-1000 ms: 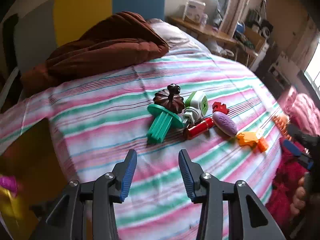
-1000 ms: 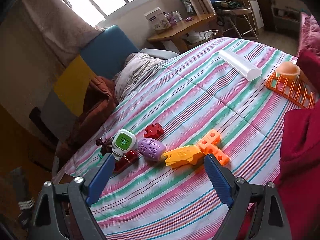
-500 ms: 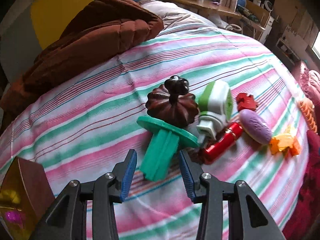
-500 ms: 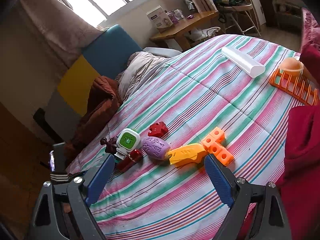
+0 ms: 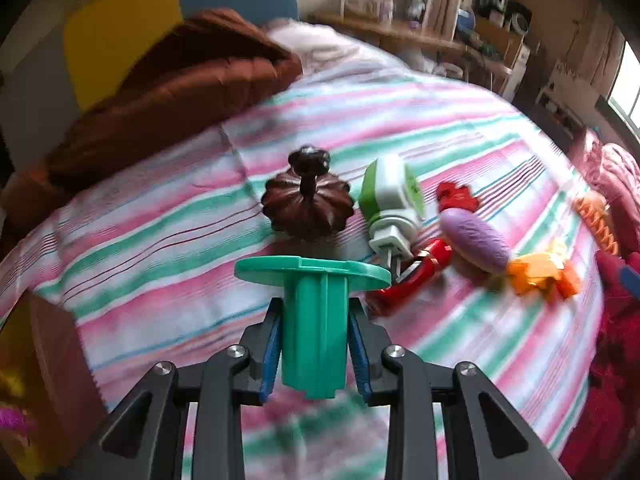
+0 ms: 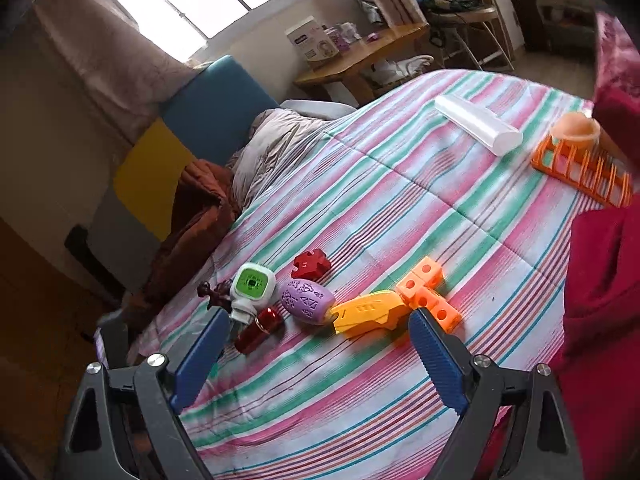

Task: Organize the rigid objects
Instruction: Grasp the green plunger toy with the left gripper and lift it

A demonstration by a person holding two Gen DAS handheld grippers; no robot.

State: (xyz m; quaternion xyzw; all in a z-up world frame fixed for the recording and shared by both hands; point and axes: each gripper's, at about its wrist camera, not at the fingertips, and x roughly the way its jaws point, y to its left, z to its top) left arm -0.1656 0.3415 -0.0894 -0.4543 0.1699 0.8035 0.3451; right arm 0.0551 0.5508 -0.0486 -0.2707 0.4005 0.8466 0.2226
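the left tongs (image 5: 316, 350) have come down to the toys and their jaws have just been closing — now the blue pads (image 5: 271, 354) press on both sides of the stem of the green toy (image 5: 314, 320), the one with a flat round top. a moment ago the toy lay free on the striped blanket (image 5: 168, 240) with the jaws apart. so it looks caught and ready to be lifted and put away, though it still sits low by the brown top (image 5: 308, 208) and the red tube (image 5: 412, 284).

the right tongs (image 6: 316, 354) are wide open and hold nothing — they hang over the yellow toy (image 6: 368, 312), not touching it, near the purple egg (image 6: 306, 300).
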